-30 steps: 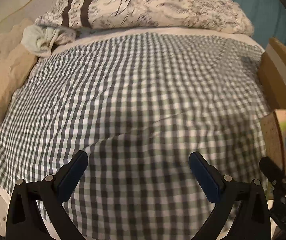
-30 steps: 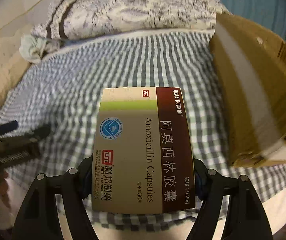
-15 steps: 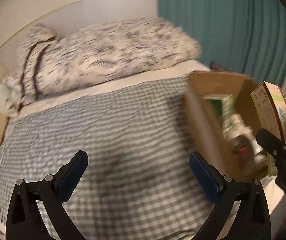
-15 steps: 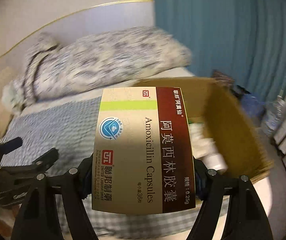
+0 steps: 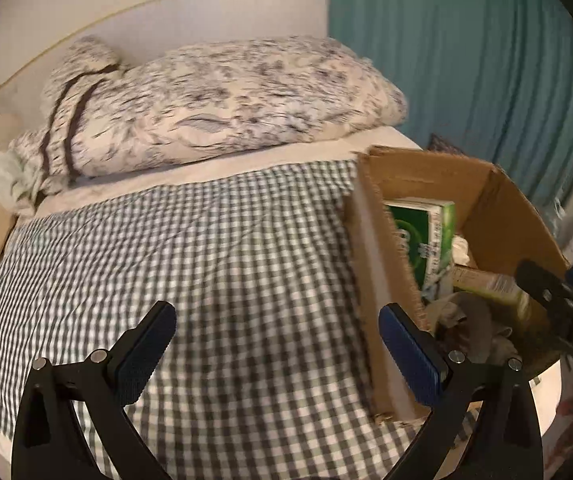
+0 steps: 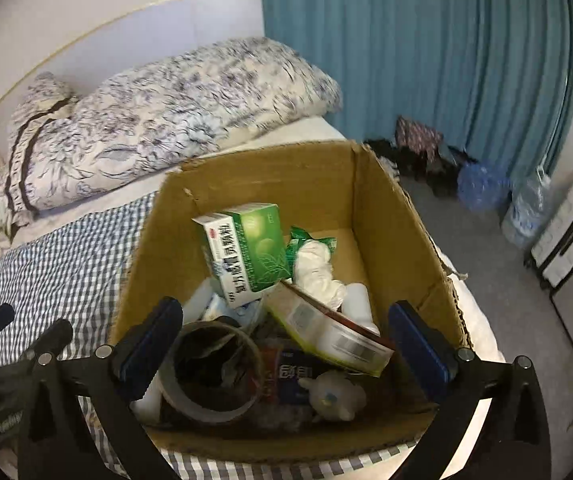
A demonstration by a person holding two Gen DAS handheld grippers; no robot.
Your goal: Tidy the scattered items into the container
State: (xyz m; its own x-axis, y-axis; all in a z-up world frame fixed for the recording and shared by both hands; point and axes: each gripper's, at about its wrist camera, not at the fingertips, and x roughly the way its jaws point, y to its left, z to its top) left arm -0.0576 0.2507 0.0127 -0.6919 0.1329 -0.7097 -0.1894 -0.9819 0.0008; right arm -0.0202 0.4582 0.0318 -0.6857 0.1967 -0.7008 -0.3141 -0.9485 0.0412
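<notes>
An open cardboard box (image 6: 398,216) stands on the checked bedspread (image 5: 214,264) at the bed's right edge; it also shows in the left wrist view (image 5: 378,280). The amoxicillin box (image 6: 326,328) lies tilted inside it, beside a green medicine box (image 6: 246,252), a tape roll (image 6: 210,368) and other items. My right gripper (image 6: 286,340) is open and empty above the box. My left gripper (image 5: 282,352) is open and empty over the bedspread, just left of the box wall.
A patterned pillow (image 5: 222,100) lies at the head of the bed. A teal curtain (image 6: 426,48) hangs behind. Bags (image 6: 482,188) and a white drawer unit (image 6: 566,236) stand on the floor to the right of the bed.
My right gripper has opened and let go of the amoxicillin box, which now lies in the cardboard box. Both grippers have swung right towards the box.
</notes>
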